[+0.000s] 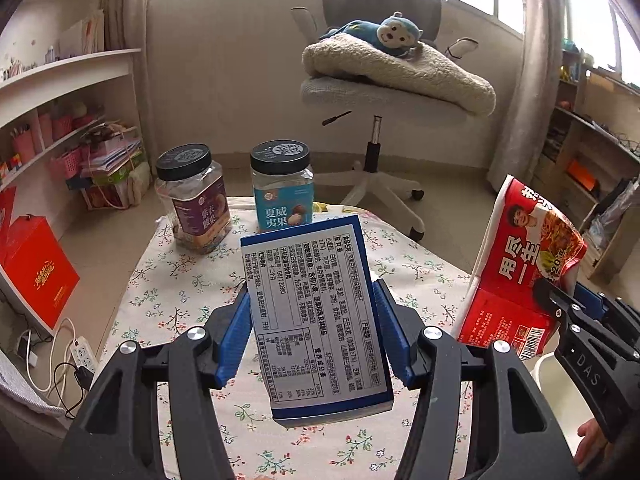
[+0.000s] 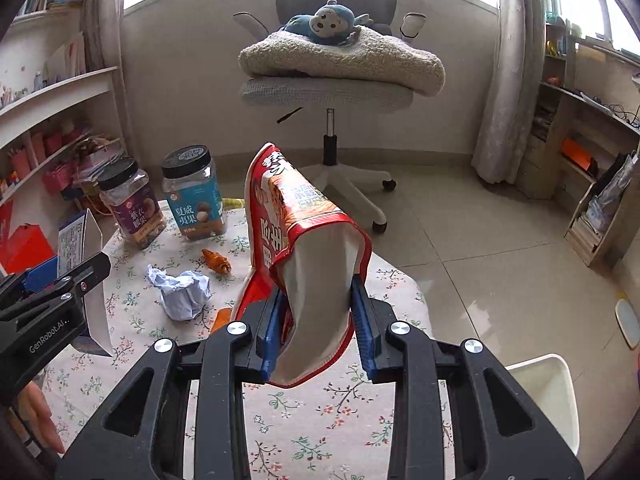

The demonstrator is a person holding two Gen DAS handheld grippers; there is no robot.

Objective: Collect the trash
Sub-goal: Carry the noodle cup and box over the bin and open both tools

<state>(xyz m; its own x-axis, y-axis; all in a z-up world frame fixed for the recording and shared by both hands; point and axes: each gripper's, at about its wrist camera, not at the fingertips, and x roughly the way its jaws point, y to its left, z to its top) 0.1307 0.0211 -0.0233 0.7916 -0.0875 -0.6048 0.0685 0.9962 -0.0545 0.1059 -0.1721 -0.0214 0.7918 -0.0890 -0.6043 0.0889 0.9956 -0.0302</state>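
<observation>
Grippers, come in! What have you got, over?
Left gripper shut on blue box. Right gripper shut on red wrapper. Crumpled paper remains on table. White bin unobstructed.

Both grippers' fingers (image 1: 386, 328) (image 2: 362, 320) clamped.

My left gripper (image 1: 312, 320) and right gripper (image 2: 318, 324) look alike — black frames, round silver screws, ribbed blue pads (image 1: 234, 332). White lettering low left — GenRobot.AI; bare skin below.
</observation>
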